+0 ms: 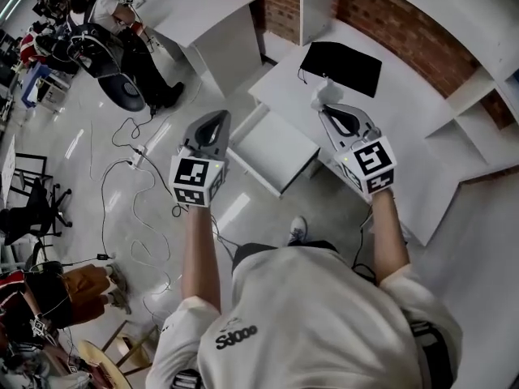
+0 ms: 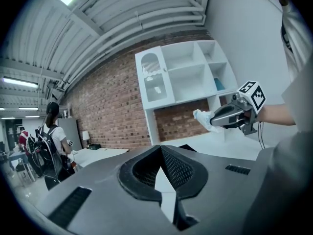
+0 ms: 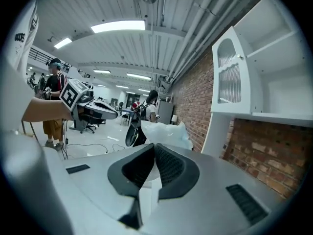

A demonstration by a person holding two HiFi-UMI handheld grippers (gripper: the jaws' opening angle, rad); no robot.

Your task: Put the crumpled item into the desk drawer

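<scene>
In the head view my right gripper is shut on the crumpled white item, held just above the white desk's left part. The left gripper view shows the same item sticking out of that gripper's tips, and in the right gripper view it bulges beyond my right gripper. The desk drawer stands pulled out, between and below the two grippers. My left gripper hangs over the floor left of the drawer, jaws together with nothing in them; its own view shows its tips meeting.
A black mat lies on the desk behind the item. White shelving stands against the brick wall at right. Another white desk and a person with a backpack are further back. Cables trail over the floor.
</scene>
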